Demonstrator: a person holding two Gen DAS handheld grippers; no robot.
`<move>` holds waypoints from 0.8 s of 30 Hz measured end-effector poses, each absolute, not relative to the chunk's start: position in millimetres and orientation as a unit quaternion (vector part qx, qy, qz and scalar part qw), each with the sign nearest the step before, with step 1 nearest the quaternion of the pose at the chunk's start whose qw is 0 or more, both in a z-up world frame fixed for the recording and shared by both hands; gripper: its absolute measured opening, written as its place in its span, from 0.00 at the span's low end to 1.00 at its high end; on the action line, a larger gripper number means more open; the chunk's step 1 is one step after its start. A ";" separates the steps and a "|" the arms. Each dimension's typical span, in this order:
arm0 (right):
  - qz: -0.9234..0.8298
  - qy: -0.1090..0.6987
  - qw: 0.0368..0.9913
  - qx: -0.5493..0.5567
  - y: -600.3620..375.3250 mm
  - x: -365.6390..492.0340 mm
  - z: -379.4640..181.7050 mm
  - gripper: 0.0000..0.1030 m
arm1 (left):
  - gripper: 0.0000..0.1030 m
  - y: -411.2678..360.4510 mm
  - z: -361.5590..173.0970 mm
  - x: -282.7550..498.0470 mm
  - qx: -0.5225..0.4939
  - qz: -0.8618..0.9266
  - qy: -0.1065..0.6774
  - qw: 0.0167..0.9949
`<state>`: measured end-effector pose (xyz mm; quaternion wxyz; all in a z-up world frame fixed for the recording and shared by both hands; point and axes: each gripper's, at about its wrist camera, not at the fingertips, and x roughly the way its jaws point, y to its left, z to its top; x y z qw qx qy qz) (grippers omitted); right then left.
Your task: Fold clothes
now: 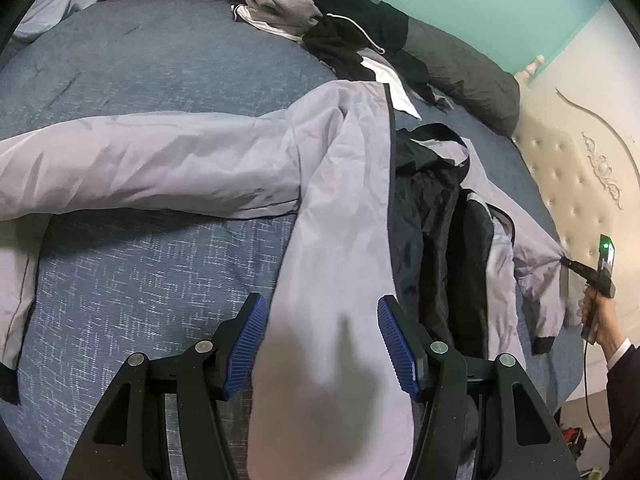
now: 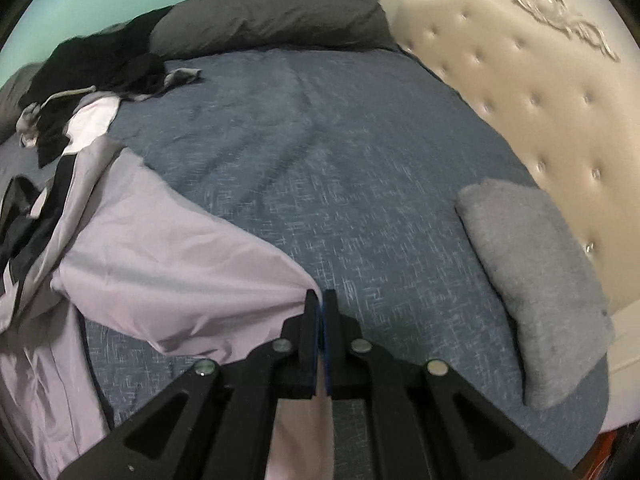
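The light grey jacket (image 1: 344,184) lies open, lining up, across the blue bedspread (image 1: 152,64), one sleeve stretched out to the left in the left wrist view, the other drawn out toward the cream headboard (image 2: 520,92). The right hand-held gripper (image 2: 321,300) is pinched flat on that far sleeve, near its dark cuff, and holds the cloth up off the bed, so the sleeve hangs taut from the jaws. The left hand-held gripper (image 1: 322,344) stands half spread over the jacket's front panel; cloth lies between its blue pads (image 1: 248,344), but whether they press on it I cannot tell, and it looks more like a poised anchor than a grip. The step in hand appears to be bringing the sleeve inward over the body. To do it well, the lifted sleeve should travel in a low arc across the dark lining so it lands flat along the body rather than bunching, while the left side pins the panel so the whole jacket does not drag after it; the slick fabric will likely slide easily. No basket or bin is in view: a folded grey garment (image 2: 536,256) rests by the headboard, and a heap of dark clothes (image 1: 340,28) waits near the grey pillows (image 2: 272,12).
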<state>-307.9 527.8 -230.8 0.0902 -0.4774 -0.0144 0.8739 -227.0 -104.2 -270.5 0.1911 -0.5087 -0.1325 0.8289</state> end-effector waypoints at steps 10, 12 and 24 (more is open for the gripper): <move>0.894 0.050 -0.039 -0.444 500.8 -255.0 -199.2 0.34 | 0.61 -103.8 -263.8 -216.8 -0.514 0.827 -0.107 0.200; 0.889 0.041 -0.069 -0.451 486.5 -239.8 -196.7 0.33 | 0.61 -106.4 -262.3 -212.0 -0.518 0.825 -0.104 0.201; 0.782 0.054 -0.202 -0.588 392.6 -173.2 -281.7 0.35 | 0.61 -141.4 -250.5 -176.5 -0.539 0.810 -0.126 0.196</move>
